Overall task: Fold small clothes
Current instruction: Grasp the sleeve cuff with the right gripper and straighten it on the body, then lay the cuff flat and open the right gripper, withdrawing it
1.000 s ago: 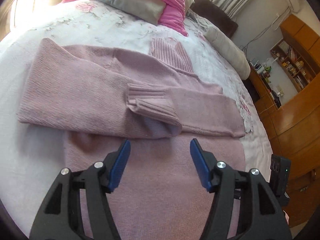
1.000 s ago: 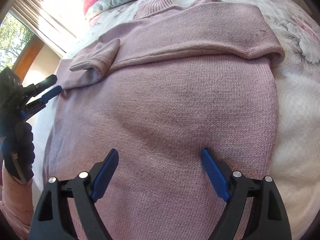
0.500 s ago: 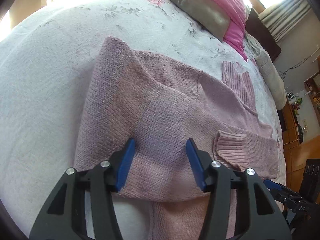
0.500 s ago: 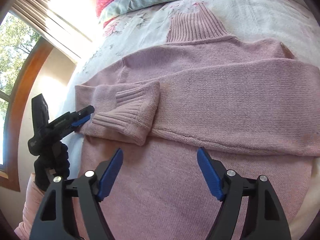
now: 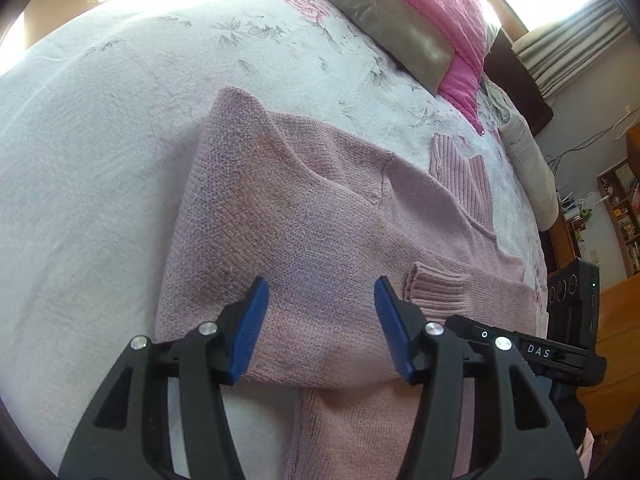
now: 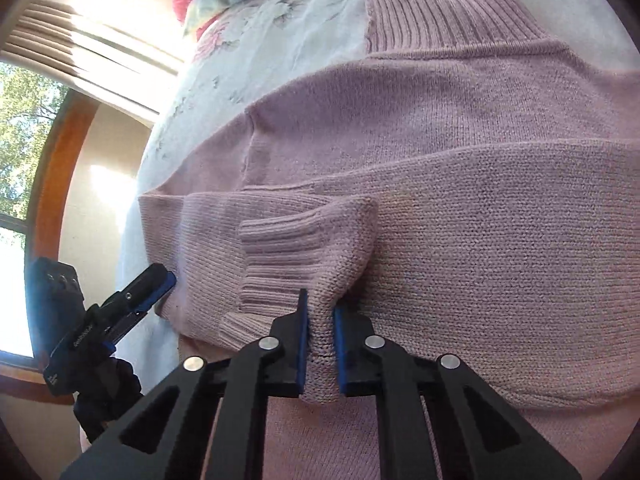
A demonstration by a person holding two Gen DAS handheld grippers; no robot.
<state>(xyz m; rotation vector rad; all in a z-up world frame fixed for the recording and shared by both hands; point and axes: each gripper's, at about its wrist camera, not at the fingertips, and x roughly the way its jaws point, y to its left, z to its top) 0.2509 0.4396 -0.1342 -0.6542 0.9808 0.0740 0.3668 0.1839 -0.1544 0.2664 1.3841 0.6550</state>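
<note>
- Right gripper [image 6: 320, 344] has closed since half a second ago: its blue pads, then spread wide over the knit, now pinch a ridge of the pink sweater [image 6: 460, 152] low in the centre of the right wrist view.
- The pinched cloth looks to be the lower edge of the folded-over sleeve, right beside its ribbed cuff [image 6: 288, 256]; the cuff bunches up just above the jaws.
- Left gripper [image 5: 320, 332] is unchanged in state: jaws apart, nothing between them, poised over the sleeve fold at the sweater's left shoulder, bottom centre of the left wrist view. It has drawn closer to the fabric; whether the tips touch the knit I cannot tell.
- In the right wrist view the same left gripper shows at lower left, its tips at the sweater's outer edge.
- Sweater lies flat on the floral bedspread [image 5: 120, 140], both sleeves crossed over the chest, ribbed collar [image 5: 460, 176] toward the upper right, pink pillows [image 5: 432, 12] beyond it at top.
- Reading: one side is now gripped, the other not yet. My guess is the left closes on its edge next, so both can carry the top half over for the crosswise fold.
- Risk: lifting on one grip alone could drag the crossed sleeves askew.
</note>
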